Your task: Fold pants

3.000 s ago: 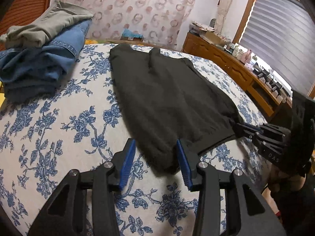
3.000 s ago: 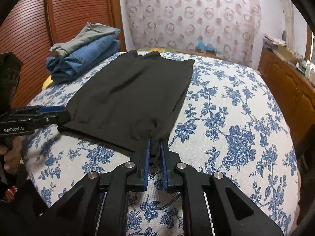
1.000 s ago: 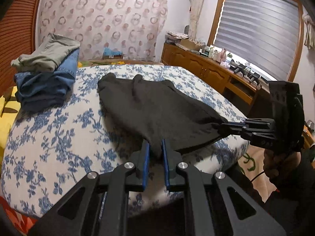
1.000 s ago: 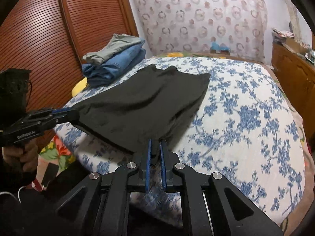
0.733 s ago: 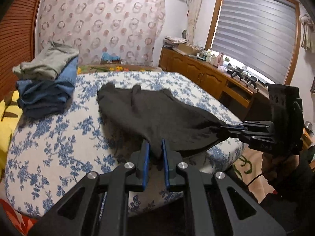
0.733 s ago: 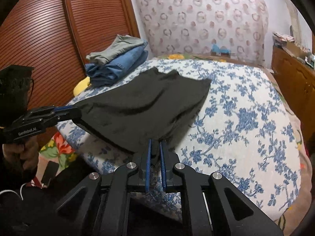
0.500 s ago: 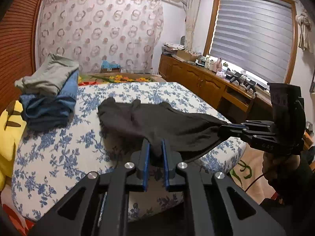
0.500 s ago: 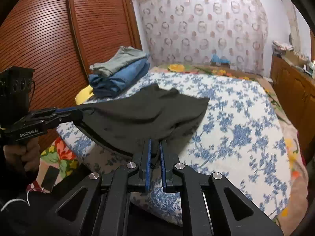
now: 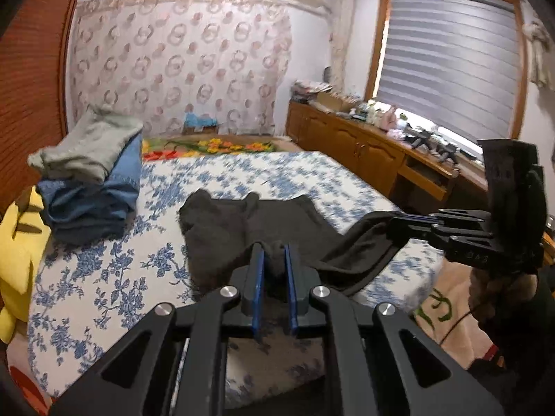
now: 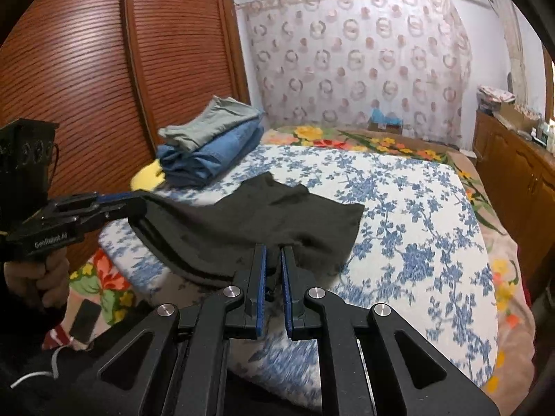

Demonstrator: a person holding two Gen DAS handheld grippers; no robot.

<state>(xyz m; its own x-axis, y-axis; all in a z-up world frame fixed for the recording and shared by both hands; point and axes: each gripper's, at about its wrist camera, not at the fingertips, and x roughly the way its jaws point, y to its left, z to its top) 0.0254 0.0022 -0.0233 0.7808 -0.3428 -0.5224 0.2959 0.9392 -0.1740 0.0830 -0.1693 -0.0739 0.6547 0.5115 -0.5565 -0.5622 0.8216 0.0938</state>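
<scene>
Both tongs, left [image 9: 274,260] and right [image 10: 272,263], pinch limp dark knit pants [image 9: 225,228].

Both tools, right tool [image 10: 273,260] and left tool [image 10: 133,204], pinch the dark pants [image 10: 263,222], lifting its near edge off the floral bed [image 10: 416,215].

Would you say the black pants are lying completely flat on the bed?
No, both grippers hold the near edge of the black pants lifted above the bed.

Left wrist: you look low along its fingers across the bed [image 9: 104,277].
Right wrist: same, leftward.
Shared: bed, pants [image 10: 277,215].
</scene>
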